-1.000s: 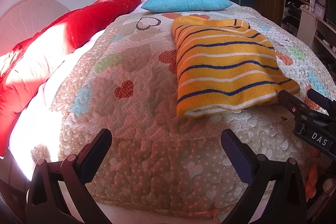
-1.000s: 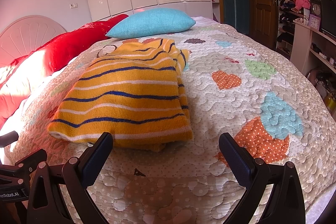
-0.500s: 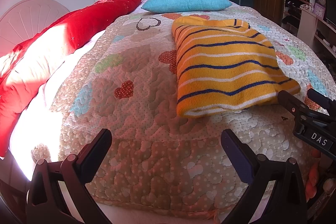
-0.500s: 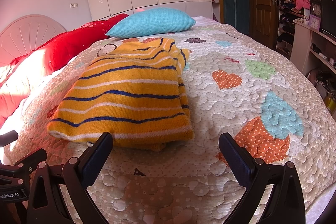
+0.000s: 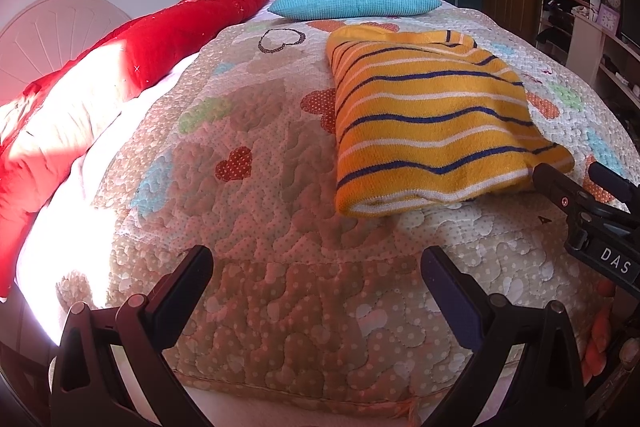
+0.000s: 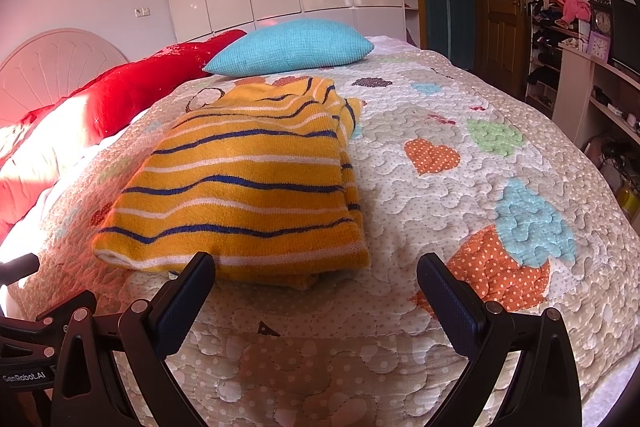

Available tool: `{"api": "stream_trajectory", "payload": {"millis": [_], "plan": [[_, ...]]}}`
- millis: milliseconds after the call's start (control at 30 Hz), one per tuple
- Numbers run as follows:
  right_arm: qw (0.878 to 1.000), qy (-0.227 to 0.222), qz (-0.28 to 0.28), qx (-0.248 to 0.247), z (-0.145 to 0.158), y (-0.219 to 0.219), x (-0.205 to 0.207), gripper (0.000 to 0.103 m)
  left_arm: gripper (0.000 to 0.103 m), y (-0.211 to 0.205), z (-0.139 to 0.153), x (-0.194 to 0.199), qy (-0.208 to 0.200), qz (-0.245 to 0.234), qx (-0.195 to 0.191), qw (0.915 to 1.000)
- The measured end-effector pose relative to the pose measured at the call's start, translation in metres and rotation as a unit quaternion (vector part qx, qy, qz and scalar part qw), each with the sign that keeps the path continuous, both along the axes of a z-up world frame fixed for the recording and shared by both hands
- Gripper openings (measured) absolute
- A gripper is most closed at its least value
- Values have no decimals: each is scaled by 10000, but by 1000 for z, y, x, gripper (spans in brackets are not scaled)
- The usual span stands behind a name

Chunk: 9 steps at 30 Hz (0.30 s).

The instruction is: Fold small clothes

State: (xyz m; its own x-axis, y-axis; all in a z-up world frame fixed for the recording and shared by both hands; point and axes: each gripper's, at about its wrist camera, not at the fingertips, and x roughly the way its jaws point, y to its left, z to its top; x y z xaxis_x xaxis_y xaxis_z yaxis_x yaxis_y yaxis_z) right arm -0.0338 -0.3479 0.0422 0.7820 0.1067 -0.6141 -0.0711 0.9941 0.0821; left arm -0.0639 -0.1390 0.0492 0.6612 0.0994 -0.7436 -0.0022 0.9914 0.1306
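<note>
The next fold should be started from the near edge of the sweater [image 6: 240,187], and it should be pinched at both corners so the layers are lifted together. The left gripper [image 5: 316,275] is being held wide open with nothing in it, and so is the right gripper [image 6: 316,279]. The sweater is lying on the quilt [image 6: 460,187], just ahead and left of the right gripper. It is yellow with blue and white stripes, thick and already folded narrow.

The right claw [image 5: 592,223] reads "DAS"; the left claw [image 6: 36,355] reads "GenRobot.AI".
</note>
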Motion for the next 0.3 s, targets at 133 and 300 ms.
{"api": "stream_trajectory", "payload": {"millis": [133,300], "plan": [[10000,-13,-3,-50,0,3,-1,103,103,3,-3,2,66,-2,-61,10000],[9999,97,-71,-91,-5,4,2,103,103,11,-7,5,159,58,-250,9995]]}}
